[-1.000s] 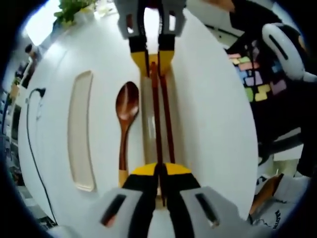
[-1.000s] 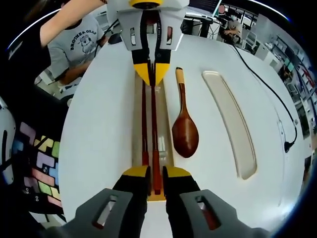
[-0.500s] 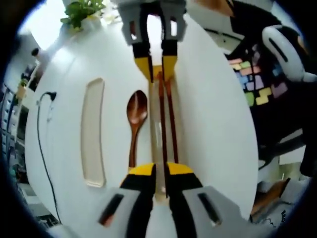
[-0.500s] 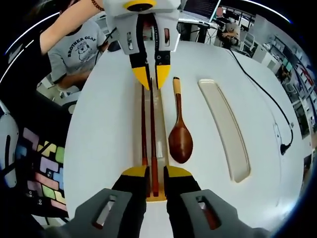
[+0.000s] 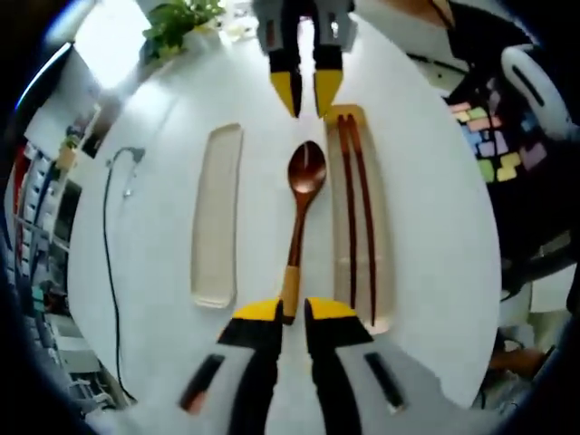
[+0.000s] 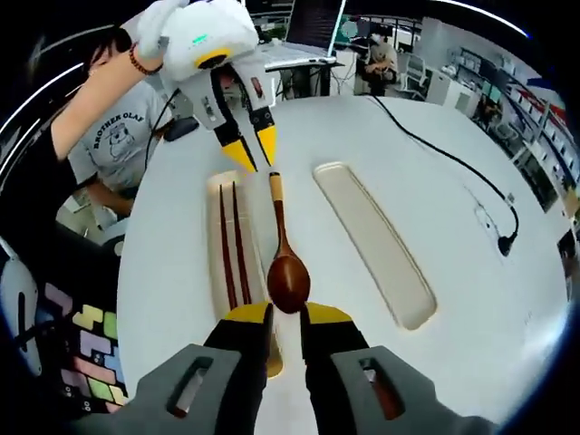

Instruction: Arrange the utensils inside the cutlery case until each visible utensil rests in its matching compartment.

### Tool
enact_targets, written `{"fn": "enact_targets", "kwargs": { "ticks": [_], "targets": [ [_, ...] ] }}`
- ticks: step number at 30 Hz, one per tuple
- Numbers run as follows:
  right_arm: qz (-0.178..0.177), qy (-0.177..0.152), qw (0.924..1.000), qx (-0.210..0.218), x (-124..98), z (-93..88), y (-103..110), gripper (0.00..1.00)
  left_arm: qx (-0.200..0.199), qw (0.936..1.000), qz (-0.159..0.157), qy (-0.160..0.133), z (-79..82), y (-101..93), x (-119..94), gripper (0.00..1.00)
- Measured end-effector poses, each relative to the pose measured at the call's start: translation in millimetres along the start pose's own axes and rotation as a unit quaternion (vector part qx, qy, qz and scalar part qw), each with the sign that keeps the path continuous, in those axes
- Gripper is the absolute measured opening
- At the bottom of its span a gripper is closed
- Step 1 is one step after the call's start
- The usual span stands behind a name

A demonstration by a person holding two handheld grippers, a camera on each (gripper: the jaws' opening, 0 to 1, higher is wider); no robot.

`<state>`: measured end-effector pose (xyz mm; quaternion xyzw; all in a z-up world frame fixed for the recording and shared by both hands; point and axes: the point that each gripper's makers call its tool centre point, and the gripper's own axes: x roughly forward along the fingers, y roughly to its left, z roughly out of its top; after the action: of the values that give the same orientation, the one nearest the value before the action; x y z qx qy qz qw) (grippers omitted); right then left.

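Left gripper view: two chopsticks [image 5: 358, 213], one spoon [image 5: 302, 204], two trays [image 5: 216, 217]; both grippers [image 5: 292, 313] released.

Spoon [image 5: 299, 216] between case halves [image 5: 216, 216]

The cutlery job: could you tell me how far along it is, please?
Done: the chopsticks lie in their tray. In hand: nothing; the left gripper and right gripper are open at the ends of the spoon. Left: the spoon lies on the table, between that tray and the empty tray.
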<state>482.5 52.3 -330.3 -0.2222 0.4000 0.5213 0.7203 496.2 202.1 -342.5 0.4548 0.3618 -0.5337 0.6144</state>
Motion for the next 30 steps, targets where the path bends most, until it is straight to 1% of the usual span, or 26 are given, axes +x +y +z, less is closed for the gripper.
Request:
{"fn": "enact_targets", "kwargs": {
  "ticks": [1, 2, 3, 4, 6, 10, 14, 17, 19, 20, 21, 22, 23, 25, 26, 28, 29, 30],
  "targets": [
    [-0.012, -0.011, 0.9997, 0.016, 1, 0.5, -7, 0.12, -0.001, 1.0000, 0.000, 0.001, -1.3, 0.7, 1, 0.09],
    [-0.027, -0.024, 0.9992, 0.015, 0, 2.9, -14, 0.12, -0.004, 1.0000, -0.001, 0.009, -5.3, 1.3, 3, 0.10],
    [-0.032, -0.025, 0.9991, 0.008, 0, 0.7, -17, 0.12, -0.006, 0.9998, -0.006, 0.019, -9.9, 0.7, 3, 0.12],
    [-0.030, -0.024, 0.9992, 0.009, 0, -0.9, -17, 0.12, -0.008, 0.9993, -0.010, 0.034, -15.5, 1.3, 5, 0.14],
    [-0.025, -0.031, 0.9988, 0.027, 2, -2.0, -17, 0.13, 0.005, 0.9989, -0.006, 0.046, -18.4, 4.0, 8, 0.16],
    [-0.010, -0.044, 0.9974, 0.056, 8, -4.7, -16, 0.13, 0.009, 0.9989, -0.012, 0.043, -12.0, 4.7, 14, 0.16],
    [0.002, -0.050, 0.9947, 0.090, 13, -11.0, -17, 0.13, 0.022, 0.9978, -0.023, 0.058, -11.3, 1.4, 22, 0.17],
    [0.014, -0.054, 0.9914, 0.119, 15, -17.6, -18, 0.13, 0.029, 0.9971, -0.031, 0.063, -10.5, -1.5, 25, 0.17],
    [0.027, -0.064, 0.9871, 0.144, 17, -20.2, -18, 0.13, 0.032, 0.9965, -0.033, 0.070, -11.3, -1.1, 28, 0.18],
    [0.037, -0.068, 0.9833, 0.165, 19, -22.1, -17, 0.13, 0.032, 0.9961, -0.034, 0.075, -11.9, -0.5, 30, 0.18],
    [0.041, -0.067, 0.9803, 0.181, 20, -23.8, -17, 0.13, 0.032, 0.9960, -0.034, 0.076, -11.8, 0.2, 30, 0.18],
    [0.046, -0.068, 0.9773, 0.195, 20, -23.6, -21, 0.13, 0.029, 0.9966, -0.035, 0.069, -8.9, 0.9, 32, 0.18],
    [0.047, -0.072, 0.9783, 0.189, 20, -23.9, -23, 0.13, 0.027, 0.9969, -0.034, 0.065, -7.0, 1.7, 32, 0.18],
    [0.057, -0.073, 0.9745, 0.204, 20, -23.6, -25, 0.13, 0.026, 0.9969, -0.036, 0.065, -5.5, 2.0, 35, 0.18],
    [0.062, -0.073, 0.9705, 0.221, 20, -24.2, -26, 0.13, 0.026, 0.9966, -0.038, 0.068, -6.3, 1.7, 35, 0.18],
    [0.077, -0.077, 0.9652, 0.238, 21, -23.0, -24, 0.13, 0.027, 0.9959, -0.044, 0.074, -7.9, 0.1, 38, 0.18],
    [0.096, -0.085, 0.9581, 0.256, 22, -20.4, -18, 0.14, 0.026, 0.9955, -0.048, 0.077, -8.6, -0.6, 38, 0.18],
    [0.109, -0.092, 0.9533, 0.266, 22, -18.3, -16, 0.15, 0.023, 0.9958, -0.048, 0.075, -7.2, 0.1, 37, 0.18]
  ]
}}
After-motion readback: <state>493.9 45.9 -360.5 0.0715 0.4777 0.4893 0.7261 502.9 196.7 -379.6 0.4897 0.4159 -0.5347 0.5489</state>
